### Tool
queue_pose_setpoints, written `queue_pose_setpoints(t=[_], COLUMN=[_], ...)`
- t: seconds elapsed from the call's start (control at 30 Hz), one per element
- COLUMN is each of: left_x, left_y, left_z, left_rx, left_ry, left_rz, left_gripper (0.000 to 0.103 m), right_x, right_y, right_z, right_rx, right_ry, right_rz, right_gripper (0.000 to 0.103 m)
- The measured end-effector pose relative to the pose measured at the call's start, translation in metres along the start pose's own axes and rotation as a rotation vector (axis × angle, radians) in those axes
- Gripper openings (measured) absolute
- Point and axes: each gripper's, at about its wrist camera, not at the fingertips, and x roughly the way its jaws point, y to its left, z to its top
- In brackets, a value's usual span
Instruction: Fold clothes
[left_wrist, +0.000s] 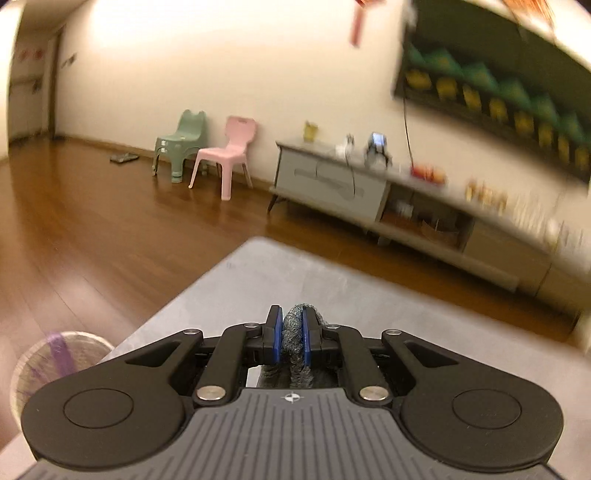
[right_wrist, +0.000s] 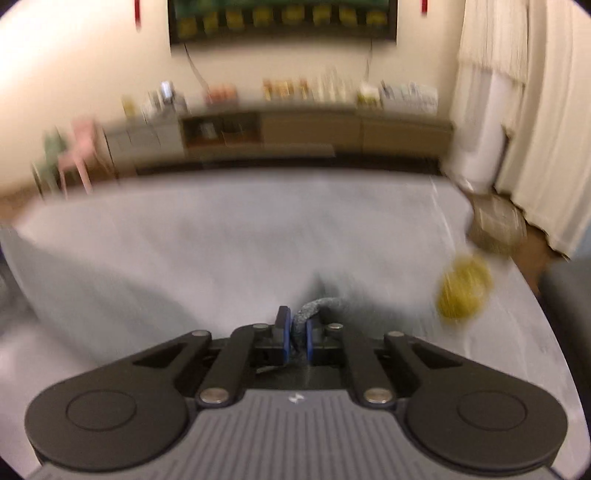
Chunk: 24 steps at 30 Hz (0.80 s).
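The left gripper (left_wrist: 292, 332) pinches a bunch of gray cloth (left_wrist: 293, 325) tight between its blue pads. The right gripper (right_wrist: 296, 334) pinches gray cloth too, above the gray table (right_wrist: 221, 229).

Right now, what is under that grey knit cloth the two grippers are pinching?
Beyond the left gripper and right gripper, each shut on the grey knit cloth, a pale grey surface spreads out. What lies directly beneath the cloth is hidden by the gripper bodies.
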Motion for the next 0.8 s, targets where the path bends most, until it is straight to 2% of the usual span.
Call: queue_pose_setpoints(t=[0.07,0.13,0.23,0.3,0.33,0.37,0.4,0.5,0.57,0.7,0.77,0.8], left_x=[0.005,0.021,0.056,0.079,0.090,0.098,0.105,0.105,0.092,0.053,0.024,0.008], left_y=[0.005,0.003,-0.004,-0.008,-0.010,-0.010,-0.009,-0.005,-0.004,0.005,0.006,0.004], left_z=[0.017,0.027,0.025,0.016,0.009,0.004,-0.001,0.000,0.006,0.013,0.008,0.002], left_rx=[-0.042,-0.050,-0.076,-0.070,-0.052,-0.040,-0.033,-0.015,0.018,0.020,0.027,0.063], left_ry=[-0.017,-0.010,0.022,0.064,0.095,0.124,0.151,0.186,0.162,0.139,0.146,0.148], left_rz=[0.013,0.030,0.044,0.079,0.106,0.120,0.125,0.104,0.097,0.052,-0.014,-0.044], left_gripper=[0.011,0.011,0.011,0.011,0.012,0.012,0.014,0.031,0.059,0.064,0.078,0.082], right_x=[0.007,0.033,0.106,0.158,0.184,0.210,0.226,0.215,0.208,0.147,0.108,0.092], right_y=[-0.006,-0.019,-0.022,-0.022,-0.023,-0.023,-0.023,-0.028,-0.031,-0.021,-0.015,-0.015], right_z=[0.035,0.077,0.109,0.125,0.133,0.141,0.141,0.102,0.075,0.011,-0.018,-0.031], right_rx=[0.034,0.072,0.133,0.172,0.191,0.211,0.228,0.271,0.299,0.289,0.282,0.283], right_ry=[-0.060,-0.099,-0.064,-0.029,-0.012,0.005,0.019,0.040,0.054,0.081,0.068,0.061], right_rz=[0.013,-0.005,-0.046,-0.073,-0.087,-0.101,-0.105,-0.066,-0.040,0.058,0.102,0.106], right_gripper=[0.007,0.007,0.007,0.010,0.020,0.038,0.044,0.050,0.054,0.060,0.073,0.077])
